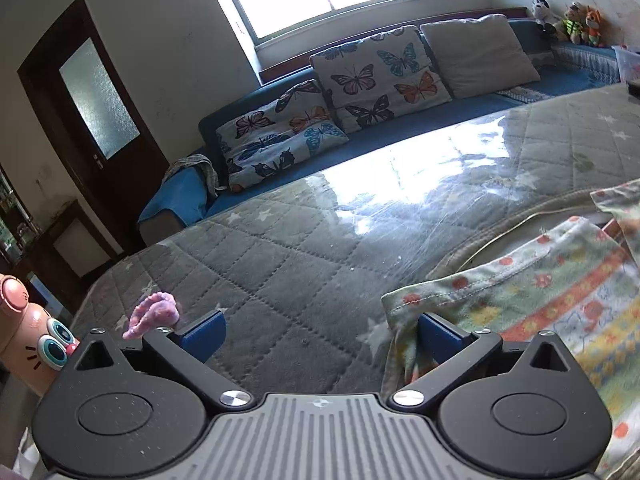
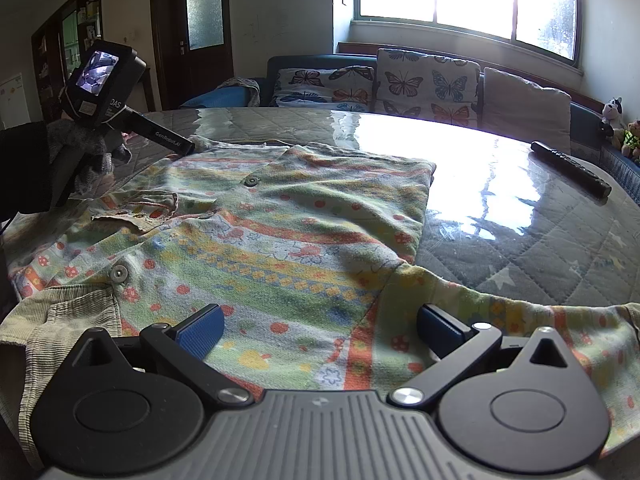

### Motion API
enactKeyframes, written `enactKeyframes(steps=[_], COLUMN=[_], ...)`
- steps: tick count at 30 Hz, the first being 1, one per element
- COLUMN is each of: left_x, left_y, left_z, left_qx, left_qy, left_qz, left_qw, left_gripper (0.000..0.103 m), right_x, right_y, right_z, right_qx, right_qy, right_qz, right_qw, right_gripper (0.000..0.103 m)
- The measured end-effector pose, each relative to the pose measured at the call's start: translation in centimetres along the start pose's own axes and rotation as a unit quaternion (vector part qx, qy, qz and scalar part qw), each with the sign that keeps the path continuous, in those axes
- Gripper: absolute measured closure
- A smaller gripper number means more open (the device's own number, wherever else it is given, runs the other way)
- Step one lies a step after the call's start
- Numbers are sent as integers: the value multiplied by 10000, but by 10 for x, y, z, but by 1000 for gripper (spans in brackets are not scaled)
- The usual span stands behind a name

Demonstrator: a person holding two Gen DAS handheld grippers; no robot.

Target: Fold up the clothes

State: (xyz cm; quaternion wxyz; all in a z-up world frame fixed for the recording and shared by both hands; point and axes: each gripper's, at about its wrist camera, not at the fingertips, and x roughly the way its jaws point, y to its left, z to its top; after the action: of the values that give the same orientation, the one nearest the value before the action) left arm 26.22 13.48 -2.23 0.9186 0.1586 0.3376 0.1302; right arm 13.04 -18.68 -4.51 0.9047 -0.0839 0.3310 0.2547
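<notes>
A child's patterned garment [image 2: 280, 232], green, yellow and orange with buttons and a corduroy collar, lies spread on a grey quilted table under clear plastic [image 2: 520, 240]. My right gripper [image 2: 320, 332] is open, low over the garment's near part where a sleeve runs off to the right. My left gripper [image 1: 320, 332] is open at the garment's left edge [image 1: 520, 300]; its right finger [image 1: 440, 332] touches the cloth corner, its left finger is over bare table. The left gripper also shows in the right wrist view [image 2: 188, 146], at the garment's far left corner.
A black remote control [image 2: 572, 168] lies on the table's far right. A pink fuzzy piece [image 1: 154, 314] and a pink toy [image 1: 32, 336] sit at the table's left edge. A blue sofa with butterfly cushions [image 1: 360, 80] runs behind the table.
</notes>
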Motion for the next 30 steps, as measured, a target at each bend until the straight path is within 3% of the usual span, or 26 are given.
enactKeyframes(steps=[9, 19, 28, 30], left_x=[-31, -94, -139, -154], left_y=[1, -12, -24, -31], left_z=[-8, -51, -81, -89], left_qx=[4, 120, 197, 228], left_qy=[-72, -132, -407, -506], left_qz=[20, -348, -125, -225], left_qw=[10000, 9992, 9989, 9982], left_gripper=[0, 0, 0, 0], right_x=[1, 0, 1, 1], right_y=[0, 0, 0, 0], right_z=[0, 0, 0, 0], right_qx=[-2, -10, -12, -14], right_qy=[-1, -2, -1, -1], right_qz=[-1, -7, -10, -11], right_qw=[10000, 10000, 10000, 10000], right_gripper=[0, 0, 0, 0])
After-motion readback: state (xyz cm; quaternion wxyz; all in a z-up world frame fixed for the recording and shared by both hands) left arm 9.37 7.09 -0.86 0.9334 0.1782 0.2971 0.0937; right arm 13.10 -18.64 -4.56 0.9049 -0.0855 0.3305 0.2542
